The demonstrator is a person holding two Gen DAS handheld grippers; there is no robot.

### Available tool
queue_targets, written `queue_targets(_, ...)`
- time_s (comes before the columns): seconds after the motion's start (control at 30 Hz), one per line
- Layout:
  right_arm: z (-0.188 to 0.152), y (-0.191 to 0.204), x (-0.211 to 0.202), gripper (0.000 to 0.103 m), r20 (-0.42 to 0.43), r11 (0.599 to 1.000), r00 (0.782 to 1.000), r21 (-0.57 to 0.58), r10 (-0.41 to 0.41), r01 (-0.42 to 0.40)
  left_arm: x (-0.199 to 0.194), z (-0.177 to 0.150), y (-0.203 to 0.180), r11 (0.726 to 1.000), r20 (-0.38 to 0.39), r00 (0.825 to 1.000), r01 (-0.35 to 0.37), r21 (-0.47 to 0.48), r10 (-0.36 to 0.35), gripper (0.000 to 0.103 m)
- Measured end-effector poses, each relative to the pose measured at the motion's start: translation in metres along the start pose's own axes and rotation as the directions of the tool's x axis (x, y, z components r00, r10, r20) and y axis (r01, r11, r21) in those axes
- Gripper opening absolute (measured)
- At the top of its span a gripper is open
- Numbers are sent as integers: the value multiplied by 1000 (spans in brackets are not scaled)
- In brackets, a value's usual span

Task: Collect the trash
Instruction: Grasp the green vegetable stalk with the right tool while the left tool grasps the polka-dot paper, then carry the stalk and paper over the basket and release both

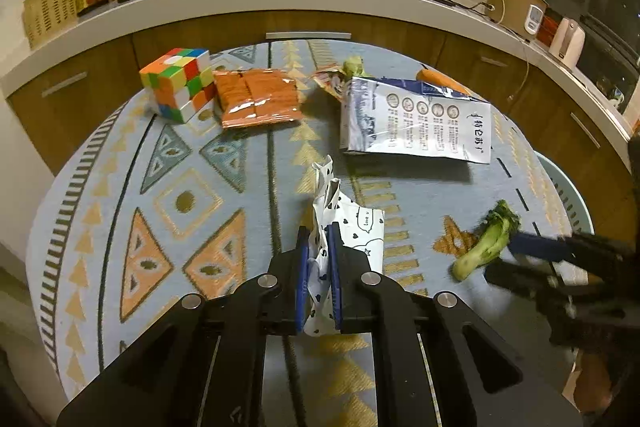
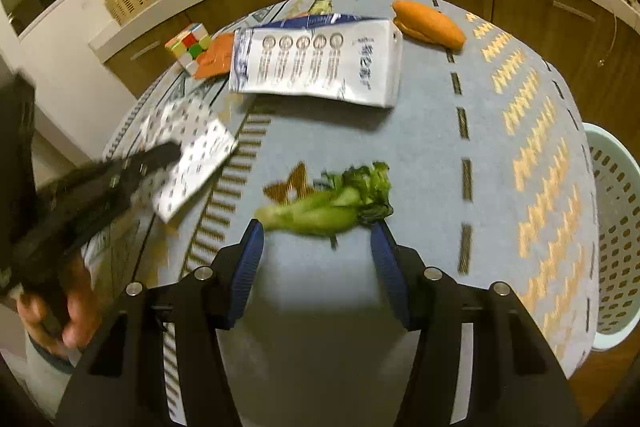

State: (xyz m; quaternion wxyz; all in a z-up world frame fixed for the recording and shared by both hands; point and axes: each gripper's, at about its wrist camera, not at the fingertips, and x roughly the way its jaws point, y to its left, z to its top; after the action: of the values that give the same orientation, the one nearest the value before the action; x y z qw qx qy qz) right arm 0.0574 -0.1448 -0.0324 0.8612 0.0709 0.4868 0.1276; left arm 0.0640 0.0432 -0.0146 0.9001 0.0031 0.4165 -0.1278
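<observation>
Left gripper (image 1: 319, 259) is clamping the white wrapper (image 1: 340, 227), jaws closed on it over the bench (image 1: 160, 155). Right gripper (image 2: 318, 243) is sitting jaws apart at the greens (image 2: 332, 201) lying on the bench, not squeezing. Basket (image 2: 616, 227) is standing beside the bench edge.
</observation>
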Motion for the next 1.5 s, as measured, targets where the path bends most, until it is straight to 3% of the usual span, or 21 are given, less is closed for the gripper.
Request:
queue_targets(0.17,19,4,16,57,21,999,1000,37,-19,18,-2,-2,6,1000,7,1000,6,-18,-6,8)
queue_targets(0.4,25,24,28,57,15,979,981,56,-196,195,-4,-2,8,999,17,1000,10,-34,-10,8)
queue_targets(0.5,20,35,29,35,30,955,955,33,-295,294,-6,-2,5,1000,23,1000,2,-23,-2,8)
queue_targets(0.53,17,36,27,29,37,958,957,30,-286,285,-7,-1,4,1000,28,1000,-2,-17,3,8)
queue_targets(0.7,9,29,7,21,63,980,979,60,-193,189,-20,3,-6,1000,72,997,4,9,-4,8)
queue_targets(0.77,7,27,-4,20,94,980,976,63,-195,190,-27,6,-15,999,93,995,21,26,-24,8)
queue_targets(1.03,10,-14,-55,20,193,968,953,133,-234,211,-47,22,-66,989,157,980,108,102,-123,8)
queue_targets(1.23,5,-63,-96,20,252,940,916,220,-314,261,-47,35,-109,973,162,970,154,174,-183,8)
queue_targets(1.5,-10,-129,-134,20,267,884,867,335,-421,326,-37,50,-183,931,138,955,214,294,-263,8)
